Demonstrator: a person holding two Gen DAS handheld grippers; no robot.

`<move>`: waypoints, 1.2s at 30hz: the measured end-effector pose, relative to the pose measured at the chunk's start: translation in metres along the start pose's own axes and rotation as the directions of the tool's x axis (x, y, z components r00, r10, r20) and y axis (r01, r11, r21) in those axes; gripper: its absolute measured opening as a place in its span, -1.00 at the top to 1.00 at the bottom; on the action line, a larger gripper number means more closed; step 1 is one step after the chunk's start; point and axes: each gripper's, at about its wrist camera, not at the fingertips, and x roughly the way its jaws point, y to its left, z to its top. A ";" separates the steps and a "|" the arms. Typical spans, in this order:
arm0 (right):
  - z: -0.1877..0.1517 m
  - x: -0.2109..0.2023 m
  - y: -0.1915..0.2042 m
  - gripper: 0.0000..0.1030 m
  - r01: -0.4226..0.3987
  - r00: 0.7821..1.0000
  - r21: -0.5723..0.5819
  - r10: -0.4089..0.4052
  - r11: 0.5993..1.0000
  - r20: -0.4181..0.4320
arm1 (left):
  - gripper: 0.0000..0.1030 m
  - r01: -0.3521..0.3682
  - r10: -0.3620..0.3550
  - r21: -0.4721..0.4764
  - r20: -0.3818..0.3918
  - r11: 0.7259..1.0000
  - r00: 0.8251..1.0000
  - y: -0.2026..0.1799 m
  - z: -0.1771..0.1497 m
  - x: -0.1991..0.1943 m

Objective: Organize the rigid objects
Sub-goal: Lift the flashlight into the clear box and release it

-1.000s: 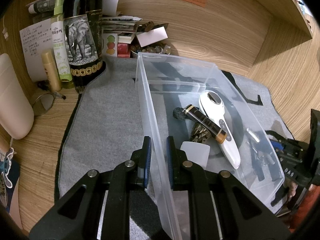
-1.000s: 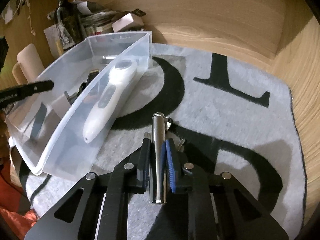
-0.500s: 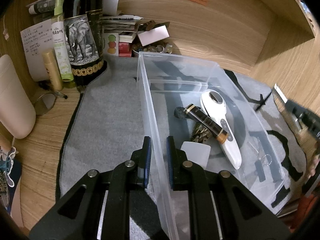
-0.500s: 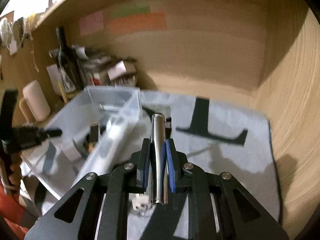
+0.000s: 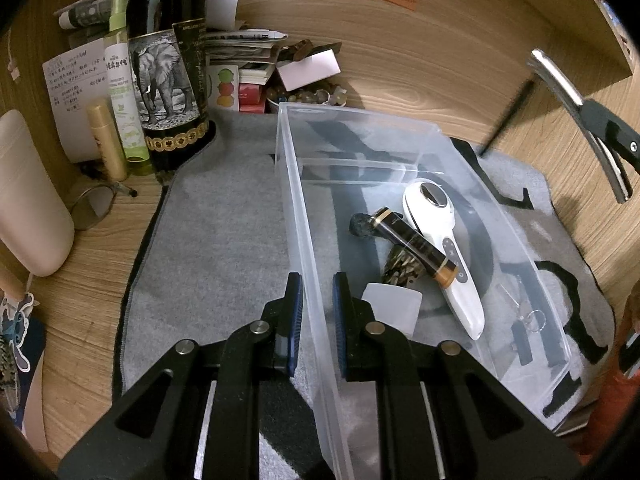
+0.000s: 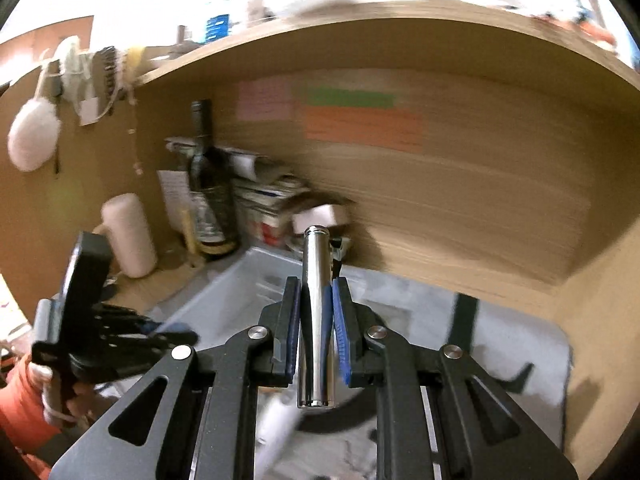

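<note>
Carrying a metal cylinder (image 6: pixel 316 312) clamped in the right gripper (image 6: pixel 316 300) high above the clear plastic bin (image 5: pixel 496 216), whose near wall the left gripper (image 5: pixel 316 300) straddles, contact unclear; risk: releasing from height, it bounces out or strikes the white handheld device (image 5: pixel 448 256).

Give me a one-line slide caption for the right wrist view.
Right gripper carries a metal tube above the clear bin, left gripper at the bin's side.
</note>
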 end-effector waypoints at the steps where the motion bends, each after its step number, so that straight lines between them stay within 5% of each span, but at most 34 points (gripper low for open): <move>1: 0.000 0.005 0.006 0.72 -0.017 1.000 -0.011 0.017 1.000 -0.005 | 0.75 -0.001 0.001 0.001 0.000 1.000 1.000 0.000 0.000 0.000; 11: -0.016 0.064 0.040 0.72 -0.122 0.980 -0.065 0.110 0.990 -0.168 | 0.75 -0.001 0.001 0.013 -0.007 1.000 1.000 0.000 -0.001 0.000; 22: -0.041 0.102 0.034 0.72 -0.159 0.922 0.006 0.151 0.987 -0.356 | 0.75 0.000 0.001 0.041 -0.009 0.999 1.000 -0.002 -0.003 -0.001; 33: -0.042 0.103 0.034 0.71 -0.136 0.919 -0.001 0.126 0.991 -0.373 | 0.75 0.015 -0.014 0.044 -0.008 0.999 1.000 0.000 -0.003 -0.002; 36: -0.040 0.098 0.032 0.55 -0.133 0.922 0.006 0.126 0.991 -0.365 | 0.75 0.017 -0.017 0.041 -0.007 0.999 1.000 0.000 -0.004 -0.002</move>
